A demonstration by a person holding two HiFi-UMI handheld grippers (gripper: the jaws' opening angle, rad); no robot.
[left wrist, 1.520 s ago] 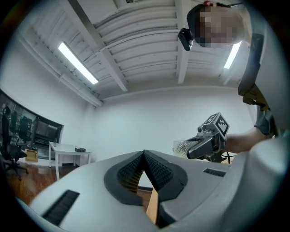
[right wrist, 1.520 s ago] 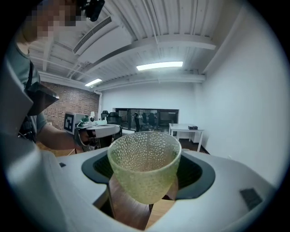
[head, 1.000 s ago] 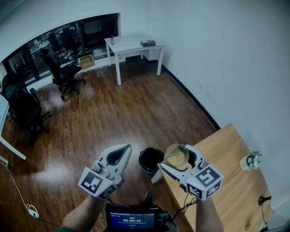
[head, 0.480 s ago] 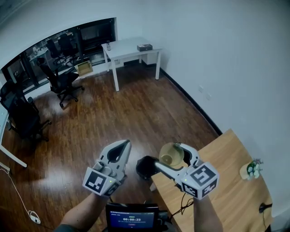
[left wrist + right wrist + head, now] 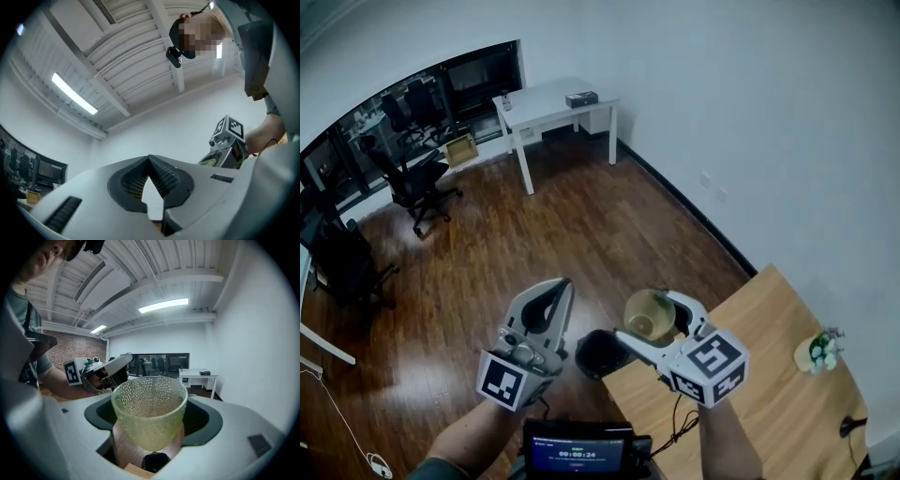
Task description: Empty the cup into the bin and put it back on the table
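Note:
My right gripper (image 5: 647,315) is shut on a pale yellow-green dimpled cup (image 5: 643,321), held upright in the air just off the near corner of the wooden table (image 5: 769,375). The black bin (image 5: 598,354) stands on the floor below and slightly left of it. In the right gripper view the cup (image 5: 150,411) fills the space between the jaws, with the bin (image 5: 155,461) under it. What the cup holds I cannot make out. My left gripper (image 5: 561,284) hangs left of the bin, shut and empty; its ribbed pads (image 5: 159,174) meet at the tip.
A small potted plant (image 5: 816,352) stands at the table's far right and a cable (image 5: 680,427) lies near its front. A screen device (image 5: 577,455) sits at my chest. A white desk (image 5: 548,98) and office chairs (image 5: 408,178) stand far back on the wood floor.
The right gripper with the cup has drifted left, off the table's edge and closer over the bin. The left gripper has kept its place beside the bin, still shut.

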